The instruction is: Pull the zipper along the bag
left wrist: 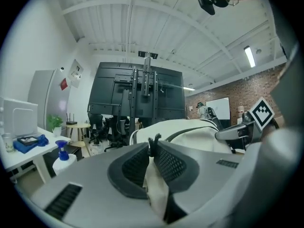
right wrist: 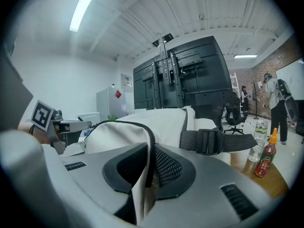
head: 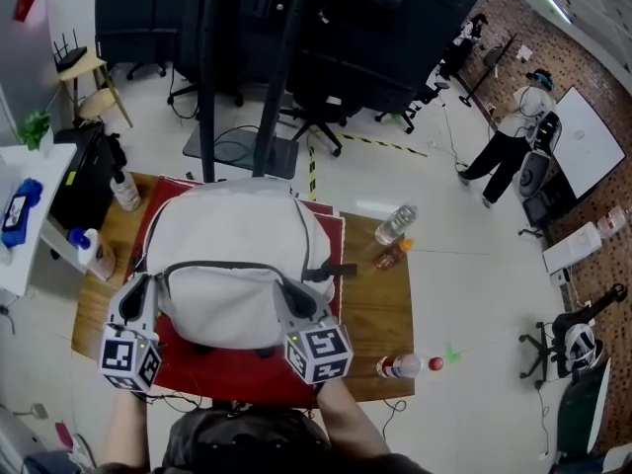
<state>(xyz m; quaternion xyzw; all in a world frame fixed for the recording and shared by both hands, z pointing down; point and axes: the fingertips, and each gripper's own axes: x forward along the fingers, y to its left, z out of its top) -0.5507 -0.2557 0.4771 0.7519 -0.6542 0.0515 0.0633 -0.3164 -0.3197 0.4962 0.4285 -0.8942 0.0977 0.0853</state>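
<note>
Nothing legible here, honestly. The cubes on my left gripper point(head: 148, 282) and right gripper point(head: 287, 292) only show square marker patterns, and the bottle point(head: 395, 224) label's too small.

Pale floor point(head: 434, 284), brick wall point(left wrist: 256, 87), black office chairs point(head: 316, 121), ceiling strip light point(right wrist: 81, 8), whiteboard point(head: 591, 141)

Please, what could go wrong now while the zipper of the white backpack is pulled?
The left tool pinches the small zipper pull together with white fabric; that fabric may jam the zipper, or the pull may slip out.
If the backpack drags, its strap could topple the sauce bottle nearby.
</note>
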